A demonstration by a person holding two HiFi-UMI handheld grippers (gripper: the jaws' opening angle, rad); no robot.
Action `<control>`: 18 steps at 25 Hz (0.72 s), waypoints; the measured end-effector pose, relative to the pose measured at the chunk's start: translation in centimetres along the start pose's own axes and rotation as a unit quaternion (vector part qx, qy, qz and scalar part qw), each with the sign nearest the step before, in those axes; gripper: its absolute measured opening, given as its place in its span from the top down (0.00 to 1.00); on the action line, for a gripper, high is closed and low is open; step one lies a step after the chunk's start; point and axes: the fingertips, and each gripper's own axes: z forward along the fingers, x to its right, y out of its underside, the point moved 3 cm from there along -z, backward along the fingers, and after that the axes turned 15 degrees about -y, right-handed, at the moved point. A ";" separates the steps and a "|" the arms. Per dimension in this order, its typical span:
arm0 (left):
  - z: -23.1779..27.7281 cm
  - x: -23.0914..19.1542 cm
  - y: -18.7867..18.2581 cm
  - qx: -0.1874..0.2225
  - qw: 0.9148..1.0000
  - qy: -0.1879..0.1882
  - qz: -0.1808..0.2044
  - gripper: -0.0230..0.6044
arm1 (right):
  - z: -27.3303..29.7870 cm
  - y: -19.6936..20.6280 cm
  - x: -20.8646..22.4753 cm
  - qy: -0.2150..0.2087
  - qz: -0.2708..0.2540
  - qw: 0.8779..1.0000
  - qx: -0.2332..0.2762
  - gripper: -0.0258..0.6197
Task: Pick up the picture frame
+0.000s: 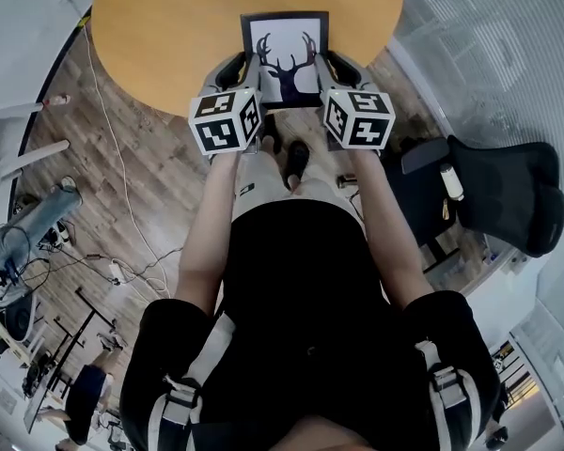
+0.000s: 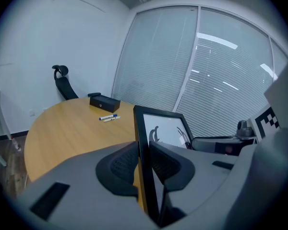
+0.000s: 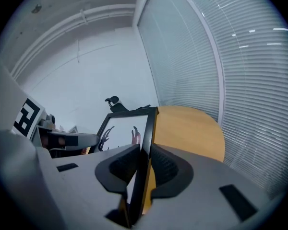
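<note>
Now the left hand-held gripper [image 2: 144,166] pinches one side edge of the picture frame [image 1: 284,56] and the right hand-held gripper [image 3: 143,169] pinches the other. The frame hangs over the near edge of the desk [image 1: 160,26]. It looks stiff, light and breakable, so holding both edges seems safest.

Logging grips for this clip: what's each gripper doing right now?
Left gripper: closed on the picture frame, left edge.
Right gripper: closed on its right edge.

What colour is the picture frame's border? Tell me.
Black: the picture frame border shows clearest in the head view.
</note>
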 end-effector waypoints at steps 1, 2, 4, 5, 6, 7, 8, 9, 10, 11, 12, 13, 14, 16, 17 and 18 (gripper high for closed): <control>-0.7 0.0 -0.6 0.009 1.000 -0.002 0.003 0.83 | -0.4 -0.5 -0.6 -0.001 -0.005 1.000 0.007 0.82; -1.4 0.0 -1.2 0.019 1.000 -0.004 0.005 0.83 | -0.9 -1.0 -1.1 -0.003 -0.010 1.000 0.013 0.82; -3.0 0.2 -2.2 0.037 0.999 -0.006 0.008 0.83 | -1.9 -2.0 -2.1 -0.006 -0.020 0.999 0.027 0.82; -3.9 0.3 -2.6 0.046 0.999 -0.007 0.010 0.83 | -2.5 -2.4 -2.6 -0.008 -0.025 0.999 0.034 0.82; -4.8 0.5 -3.1 0.056 0.998 -0.008 0.012 0.83 | -3.1 -2.9 -3.0 -0.010 -0.029 0.999 0.040 0.82; -5.6 0.7 -3.5 0.065 0.998 -0.009 0.013 0.83 | -3.7 -3.5 -3.4 -0.013 -0.033 0.998 0.047 0.83; -6.4 0.8 -4.0 0.075 0.997 -0.011 0.013 0.83 | -4.2 -4.0 -3.9 -0.016 -0.037 0.998 0.054 0.83; -7.1 1.0 -4.5 0.085 0.996 -0.012 0.012 0.83 | -4.6 -4.6 -4.3 -0.018 -0.042 0.997 0.061 0.83; -7.8 1.1 -5.0 0.094 0.995 -0.012 0.010 0.83 | -5.1 -5.2 -4.7 -0.019 -0.047 0.996 0.068 0.83; -8.5 1.3 -5.5 0.102 0.995 -0.013 0.008 0.83 | -5.7 -5.8 -5.0 -0.020 -0.052 0.996 0.075 0.83; -9.1 1.5 -6.0 0.110 0.994 -0.013 0.007 0.83 | -6.2 -6.5 -5.4 -0.020 -0.059 0.995 0.083 0.83; -9.7 1.7 -6.6 0.118 0.993 -0.012 0.006 0.83 | -6.8 -7.1 -5.7 -0.021 -0.064 0.994 0.090 0.83; -10.3 2.0 -7.2 0.126 0.992 -0.011 0.007 0.83 | -7.4 -7.8 -6.0 -0.023 -0.069 0.992 0.098 0.83; -11.4 2.5 -8.4 0.143 0.990 -0.010 0.009 0.83 | -8.5 -9.1 -6.5 -0.028 -0.079 0.990 0.112 0.83; -12.0 2.8 -8.9 0.150 0.989 -0.010 0.010 0.83 | -9.0 -9.7 -6.7 -0.030 -0.083 0.989 0.118 0.83; -12.5 3.0 -9.4 0.158 0.987 -0.009 0.009 0.83 | -9.5 -10.2 -7.0 -0.031 -0.087 0.988 0.123 0.83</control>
